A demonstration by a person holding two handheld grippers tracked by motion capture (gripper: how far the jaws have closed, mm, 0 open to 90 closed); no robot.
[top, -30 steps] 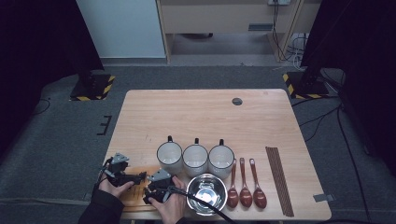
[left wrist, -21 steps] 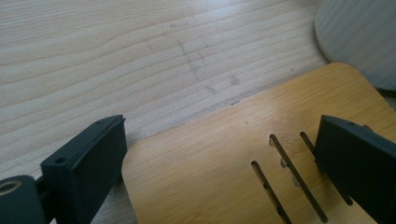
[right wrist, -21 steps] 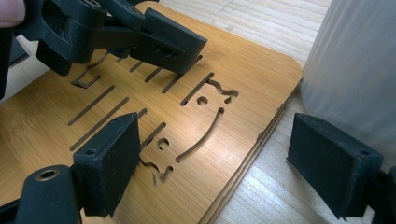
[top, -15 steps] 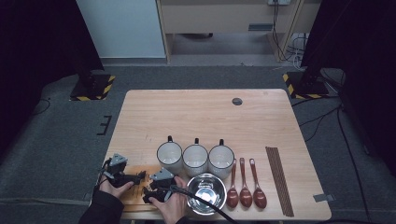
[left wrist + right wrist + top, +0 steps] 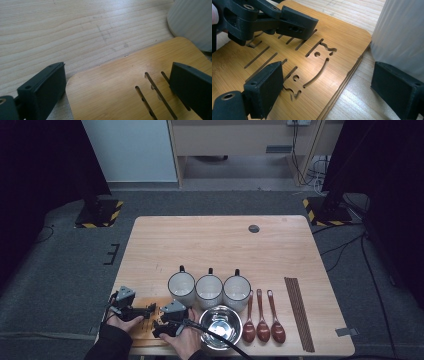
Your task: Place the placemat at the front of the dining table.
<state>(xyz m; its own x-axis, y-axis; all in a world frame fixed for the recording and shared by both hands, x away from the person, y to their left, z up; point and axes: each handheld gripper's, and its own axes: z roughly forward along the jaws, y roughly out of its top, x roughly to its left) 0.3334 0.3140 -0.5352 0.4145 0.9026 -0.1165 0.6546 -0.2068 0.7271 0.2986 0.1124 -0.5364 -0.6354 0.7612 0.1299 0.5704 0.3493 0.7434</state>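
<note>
Both grippers look ready to lift the slotted bamboo board (image 5: 294, 62): left gripper (image 5: 120, 95) and right gripper (image 5: 332, 92) jaws apart, straddling its corners; next, close.

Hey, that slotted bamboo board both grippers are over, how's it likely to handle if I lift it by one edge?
The bamboo board looks like flat layered wood, so it is probably stiff and won't sag. It is thin and cut through with slots, so likely light. It lies flush on the table, so getting a jaw under its edge may be awkward.
</note>
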